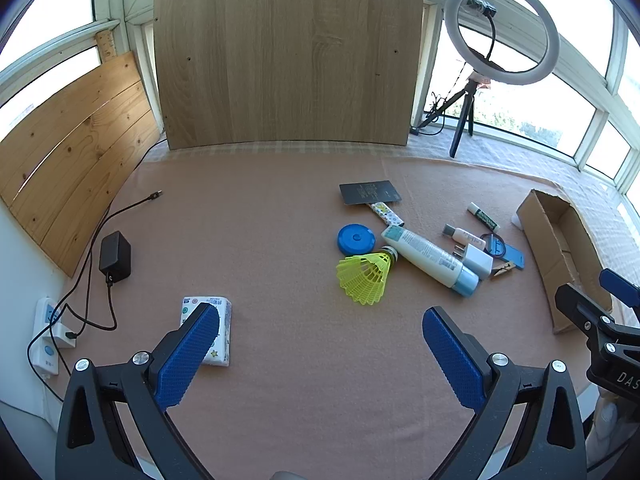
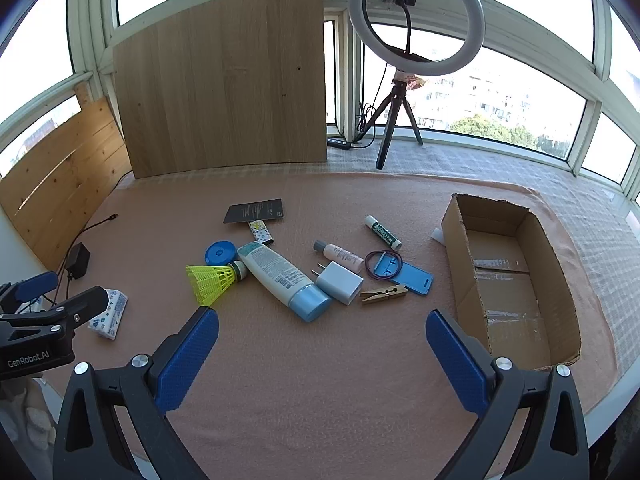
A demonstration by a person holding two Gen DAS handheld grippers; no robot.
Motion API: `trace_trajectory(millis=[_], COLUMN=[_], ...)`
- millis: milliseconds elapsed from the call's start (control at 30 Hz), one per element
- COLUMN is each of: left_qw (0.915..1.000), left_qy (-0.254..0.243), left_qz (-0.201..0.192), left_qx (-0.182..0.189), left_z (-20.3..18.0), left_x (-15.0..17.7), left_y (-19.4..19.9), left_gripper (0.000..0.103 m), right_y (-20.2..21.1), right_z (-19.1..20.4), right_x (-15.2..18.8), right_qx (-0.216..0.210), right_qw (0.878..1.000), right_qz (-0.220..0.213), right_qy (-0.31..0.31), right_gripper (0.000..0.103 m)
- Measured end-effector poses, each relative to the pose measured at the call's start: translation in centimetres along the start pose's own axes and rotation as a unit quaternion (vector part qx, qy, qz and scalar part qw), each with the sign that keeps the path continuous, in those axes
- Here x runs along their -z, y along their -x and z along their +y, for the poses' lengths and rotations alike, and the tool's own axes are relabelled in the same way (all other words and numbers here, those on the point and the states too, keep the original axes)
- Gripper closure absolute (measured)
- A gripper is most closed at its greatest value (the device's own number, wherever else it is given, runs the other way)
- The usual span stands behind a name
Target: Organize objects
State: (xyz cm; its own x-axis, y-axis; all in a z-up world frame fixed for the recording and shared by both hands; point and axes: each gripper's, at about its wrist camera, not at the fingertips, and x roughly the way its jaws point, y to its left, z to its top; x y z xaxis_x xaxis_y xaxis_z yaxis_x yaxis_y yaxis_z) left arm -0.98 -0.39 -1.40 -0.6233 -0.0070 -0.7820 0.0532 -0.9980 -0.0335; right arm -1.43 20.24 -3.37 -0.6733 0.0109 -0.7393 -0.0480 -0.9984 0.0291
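Small objects lie scattered mid-table: a yellow shuttlecock, a white lotion bottle with a blue cap, a blue round lid, a white charger plug, a wooden clothespin, a blue card holder, a lip balm tube and a black card. An open cardboard box stands to the right. A tissue pack lies by my left gripper, which is open and empty. My right gripper is open and empty, short of the pile.
A ring light on a tripod stands at the back right. Wood boards lean at the back and left. A black adapter with cables and a power strip lie at the left edge. A pink mat covers the table.
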Motion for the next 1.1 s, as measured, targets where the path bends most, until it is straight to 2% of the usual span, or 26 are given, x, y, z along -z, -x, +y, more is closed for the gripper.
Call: trace_trajectory(millis=[1100], left_qw=[1.0000], left_qy=[-0.003], left_qz=[0.004], left_qx=[0.002], left_z=[-0.60], left_x=[0.14], left_y=[-0.28], left_gripper=[0.000], right_y=[-0.30], right_z=[-0.35], right_x=[0.40], right_qx=[0.003], right_qw=[1.000], right_qz=[0.004], right_qy=[-0.002], right_gripper=[0.001])
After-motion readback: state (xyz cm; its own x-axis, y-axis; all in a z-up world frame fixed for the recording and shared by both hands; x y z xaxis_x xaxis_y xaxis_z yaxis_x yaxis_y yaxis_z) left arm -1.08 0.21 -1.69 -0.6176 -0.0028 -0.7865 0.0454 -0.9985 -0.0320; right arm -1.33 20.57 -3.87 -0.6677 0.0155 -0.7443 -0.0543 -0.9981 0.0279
